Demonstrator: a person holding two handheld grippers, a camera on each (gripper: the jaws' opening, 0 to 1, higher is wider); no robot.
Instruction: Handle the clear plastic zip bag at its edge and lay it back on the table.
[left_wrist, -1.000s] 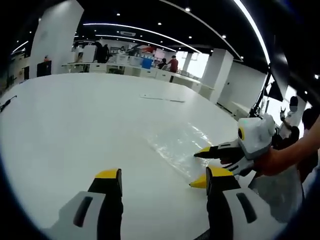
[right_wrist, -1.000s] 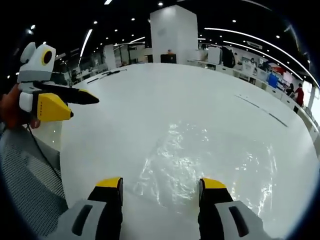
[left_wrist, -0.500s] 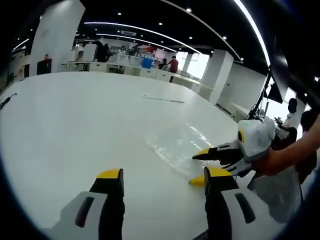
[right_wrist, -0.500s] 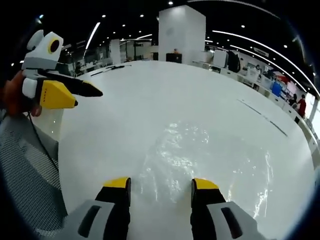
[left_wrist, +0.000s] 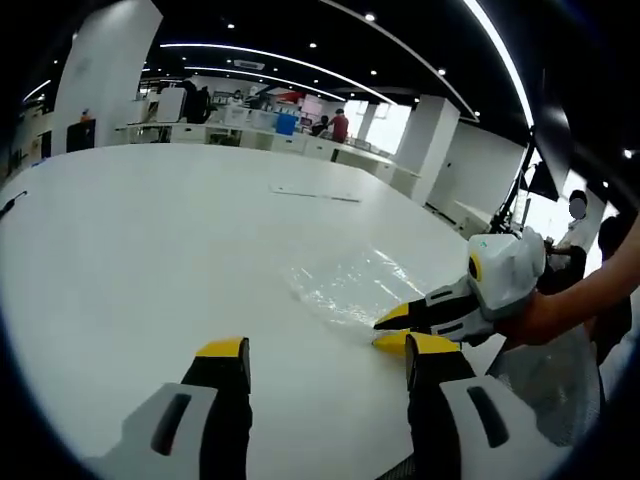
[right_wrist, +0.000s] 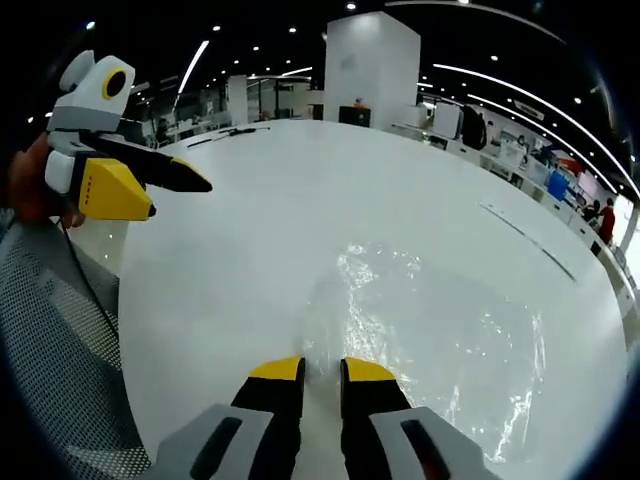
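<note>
The clear plastic zip bag (right_wrist: 440, 310) lies crinkled and shiny on the white table (right_wrist: 250, 200); the left gripper view has the bag (left_wrist: 345, 283) right of centre. My right gripper (right_wrist: 321, 368) has its jaws drawn close together on the bag's near edge, where a small ridge of plastic rises between them. From the side, the right gripper (left_wrist: 383, 331) comes in from the right with its yellow tips pinched at that edge. My left gripper (left_wrist: 327, 348) stands open over bare table, left of the bag. In the right gripper view the left gripper (right_wrist: 178, 198) hovers open at the upper left.
A thin flat strip (left_wrist: 312, 194) lies far across the table. A person's hand (left_wrist: 545, 320) holds the right gripper. Grey mesh fabric (right_wrist: 60, 360) hangs at the table's near edge. A white pillar (right_wrist: 370, 55) and desks with people stand beyond.
The right gripper's jaws went from wide apart to nearly together on the bag's near edge, moving slightly forward. The left gripper stayed open and almost still.
</note>
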